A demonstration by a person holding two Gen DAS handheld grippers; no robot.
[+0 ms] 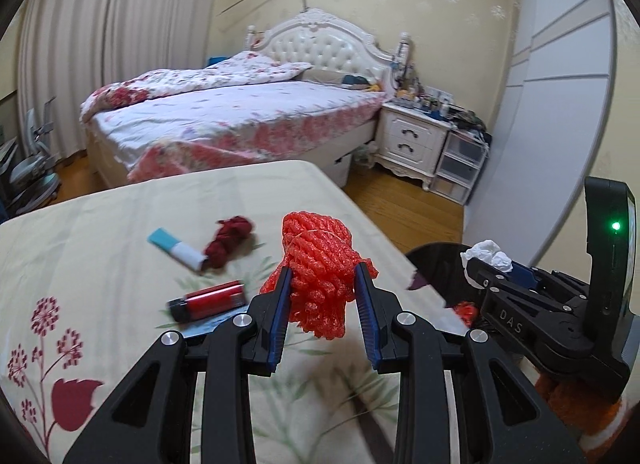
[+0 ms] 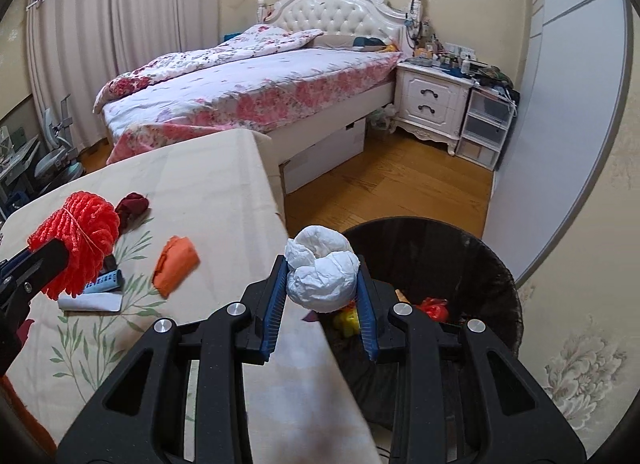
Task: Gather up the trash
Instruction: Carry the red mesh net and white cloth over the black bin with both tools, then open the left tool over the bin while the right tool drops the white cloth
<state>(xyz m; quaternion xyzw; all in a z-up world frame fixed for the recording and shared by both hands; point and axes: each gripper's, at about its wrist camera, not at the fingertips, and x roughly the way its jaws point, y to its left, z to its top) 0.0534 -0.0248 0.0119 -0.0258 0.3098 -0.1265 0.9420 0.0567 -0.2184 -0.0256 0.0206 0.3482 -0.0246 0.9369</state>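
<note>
- Trash sat in both of your tongs: the left tongs (image 1: 320, 284) gripped a red foam net (image 1: 318, 268), held above the desk (image 1: 100, 223).
- Your right tongs (image 2: 322, 284) were clamped on a crumpled white tissue (image 2: 322, 270), over the near rim of the black bin (image 2: 496, 264).
- On the desk lay a red lighter (image 1: 208, 300), a dark red wad (image 1: 230, 240), and an orange scrap (image 2: 176, 266).
</note>
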